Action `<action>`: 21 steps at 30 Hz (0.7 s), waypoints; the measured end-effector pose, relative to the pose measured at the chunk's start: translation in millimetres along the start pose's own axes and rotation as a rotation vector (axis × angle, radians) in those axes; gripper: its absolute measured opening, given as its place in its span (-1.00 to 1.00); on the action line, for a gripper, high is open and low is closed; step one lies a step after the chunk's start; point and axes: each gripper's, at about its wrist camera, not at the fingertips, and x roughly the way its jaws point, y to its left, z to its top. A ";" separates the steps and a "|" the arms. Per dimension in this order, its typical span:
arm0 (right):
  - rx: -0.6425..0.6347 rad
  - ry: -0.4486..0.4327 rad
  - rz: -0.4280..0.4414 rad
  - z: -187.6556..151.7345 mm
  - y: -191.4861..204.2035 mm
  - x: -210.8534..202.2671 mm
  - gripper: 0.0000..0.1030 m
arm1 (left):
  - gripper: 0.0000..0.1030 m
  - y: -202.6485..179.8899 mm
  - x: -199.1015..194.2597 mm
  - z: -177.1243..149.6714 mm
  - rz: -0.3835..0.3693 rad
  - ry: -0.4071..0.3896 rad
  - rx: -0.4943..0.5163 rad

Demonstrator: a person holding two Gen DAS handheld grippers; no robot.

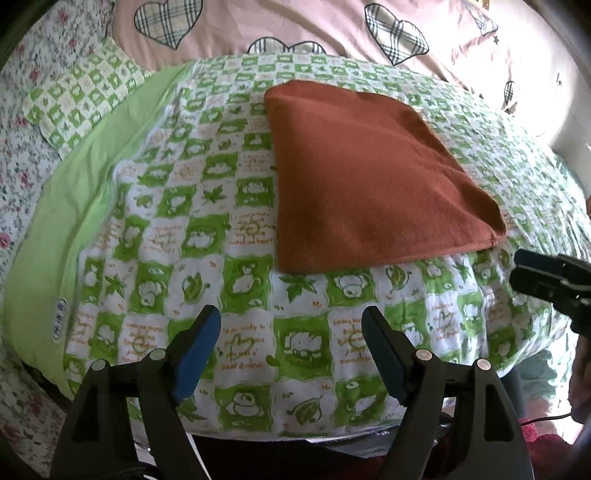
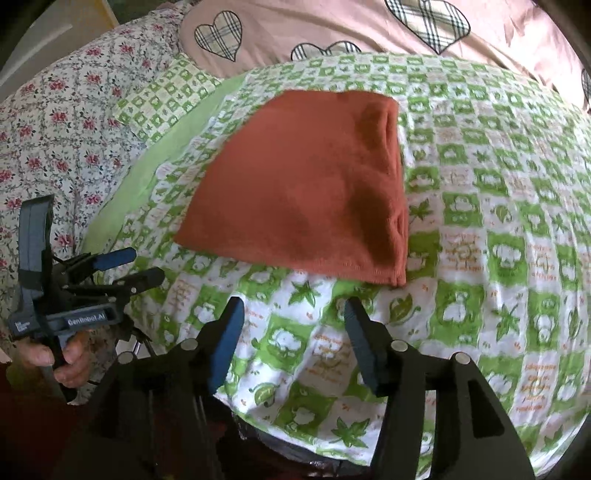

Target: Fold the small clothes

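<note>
cloth: a rust-red cloth [image 1: 373, 177] [image 2: 306, 192] lies folded flat on the green-and-white quilt [image 1: 236, 295] [image 2: 480, 229], toward its middle, stitched hem facing the near edge; at its right side, in the right wrist view, the layers gape slightly.
left tongs: the left tongs [image 1: 290, 350] [image 2: 129, 264] are spread, nothing between the 2 blue-padded fingers [image 1: 197, 350]; they hang over the quilt's near edge, short of the cloth and not touching it.
right tongs: the right tongs [image 2: 295, 343] [image 1: 521, 269] are spread and empty, near the cloth's near right corner but apart from it.
hand: a hand [image 2: 55, 358] grips the left tool's handle, seen at the left of the right wrist view.
quilt: checked with cartoon animals and leaves, plain green border [image 1: 70, 229] along its left side.
behind: a pink cover with plaid hearts [image 1: 295, 26] [image 2: 332, 26] lies beyond the quilt; a floral sheet [image 1: 22, 122] [image 2: 55, 122] lies to the left.
</note>
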 end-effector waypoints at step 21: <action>-0.046 -0.023 -0.002 42.7 -1.0 14.1 0.52 | 0.63 1.8 13.8 63.4 0.101 -0.019 -0.025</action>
